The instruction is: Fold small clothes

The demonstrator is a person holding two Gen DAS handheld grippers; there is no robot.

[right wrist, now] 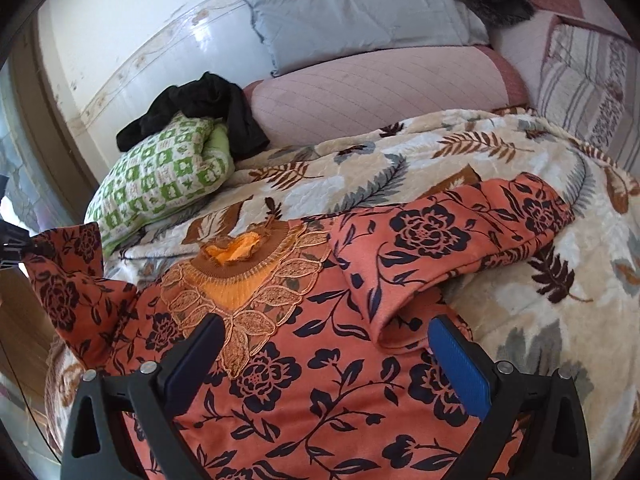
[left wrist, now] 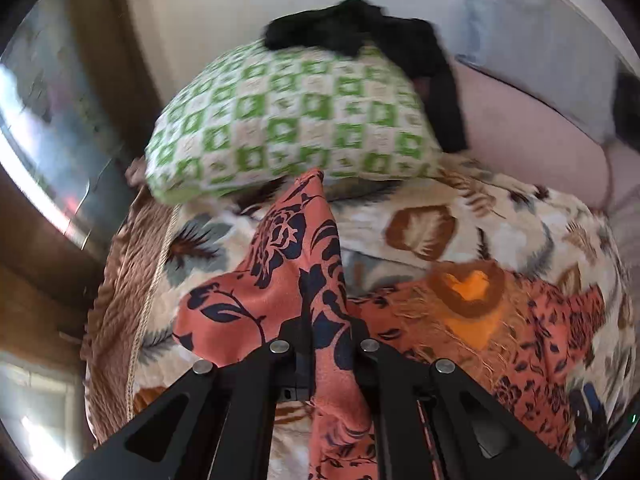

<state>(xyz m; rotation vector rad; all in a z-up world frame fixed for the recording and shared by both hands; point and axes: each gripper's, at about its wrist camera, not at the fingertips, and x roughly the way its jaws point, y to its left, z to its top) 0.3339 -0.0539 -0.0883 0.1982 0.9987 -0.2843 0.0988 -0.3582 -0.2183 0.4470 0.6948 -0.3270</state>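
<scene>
A: Why is the left gripper [left wrist: 320, 364] clenching that sleeve [left wrist: 280, 264]?
B: It's lifting it to fold inward. The right gripper [right wrist: 324, 364] is hovering released over the floral top [right wrist: 320, 400], lying on the near blanket [right wrist: 400, 152].
A: Beyond?
B: The green pillow [right wrist: 160, 184].

The bed [right wrist: 500, 292] is covered by a cream blanket [right wrist: 360, 160] printed with brown and grey leaves and feathers. An orange top [right wrist: 320, 380] with dark flowers and a lace collar lies spread on the blanket, one sleeve folded across its chest. Towards the wall, a green-and-white checked pillow [right wrist: 160, 184] rests on the blanket with a black garment [right wrist: 208, 100] draped over it. Beside the pillow lies a pink bolster [right wrist: 380, 88], with a grey cushion [right wrist: 352, 12] behind it.
</scene>
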